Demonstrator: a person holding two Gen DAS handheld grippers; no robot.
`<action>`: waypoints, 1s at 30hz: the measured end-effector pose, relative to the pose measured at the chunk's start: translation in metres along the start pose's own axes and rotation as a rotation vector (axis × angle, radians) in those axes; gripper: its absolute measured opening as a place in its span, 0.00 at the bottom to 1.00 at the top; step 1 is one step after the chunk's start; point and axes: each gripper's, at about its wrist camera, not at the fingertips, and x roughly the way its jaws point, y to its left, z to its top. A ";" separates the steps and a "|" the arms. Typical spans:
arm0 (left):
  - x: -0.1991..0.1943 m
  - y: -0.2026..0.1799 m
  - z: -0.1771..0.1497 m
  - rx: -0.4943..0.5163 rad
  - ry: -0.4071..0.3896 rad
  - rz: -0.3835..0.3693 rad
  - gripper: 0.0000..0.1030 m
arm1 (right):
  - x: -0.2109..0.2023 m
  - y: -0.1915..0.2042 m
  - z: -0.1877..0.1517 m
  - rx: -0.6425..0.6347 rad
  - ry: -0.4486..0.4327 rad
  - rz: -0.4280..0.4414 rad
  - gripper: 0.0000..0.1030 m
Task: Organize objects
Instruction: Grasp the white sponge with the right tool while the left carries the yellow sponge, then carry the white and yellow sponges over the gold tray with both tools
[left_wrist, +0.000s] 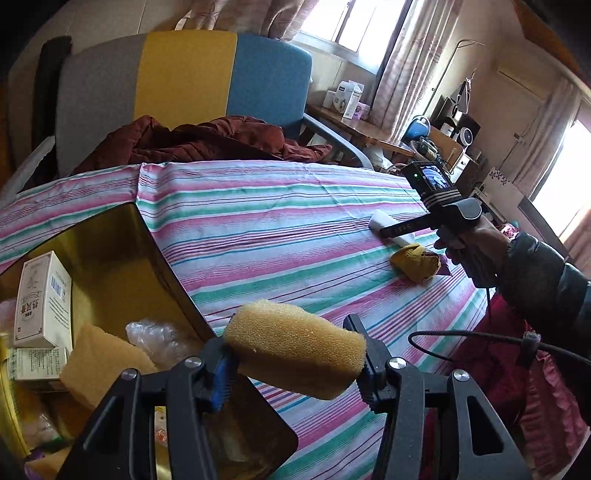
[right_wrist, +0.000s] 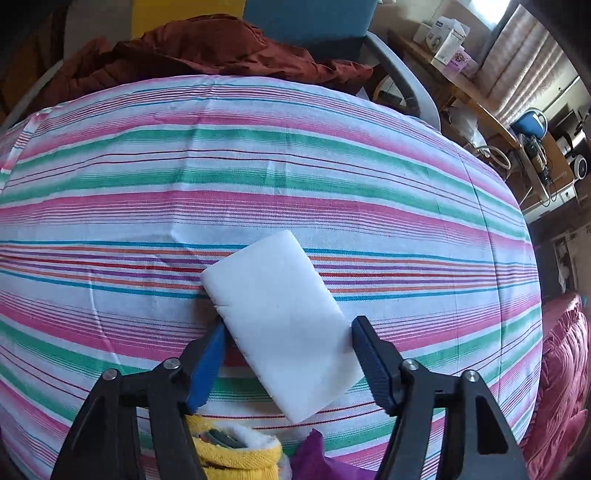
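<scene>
Left hand-held gripper (left_wrist: 295, 363) clamped on a yellow sponge (left_wrist: 295, 352), poised beside the gold box (left_wrist: 155, 266) at the bed's (left_wrist: 280, 221) left edge; release into it seemingly next. Right hand-held gripper (right_wrist: 288, 356) apart, straddling a white foam block (right_wrist: 280, 321) (not yet pinched). Carton (left_wrist: 42, 299) lettering unreadable.
</scene>
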 end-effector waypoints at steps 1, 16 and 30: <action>0.000 0.000 0.000 -0.002 0.000 -0.001 0.53 | -0.003 0.000 -0.001 -0.001 -0.012 -0.011 0.62; -0.048 0.031 -0.021 -0.072 -0.068 0.080 0.53 | -0.137 0.123 -0.016 0.024 -0.337 0.295 0.63; -0.099 0.091 -0.059 -0.177 -0.121 0.349 0.53 | -0.146 0.244 -0.102 0.008 -0.292 0.624 0.63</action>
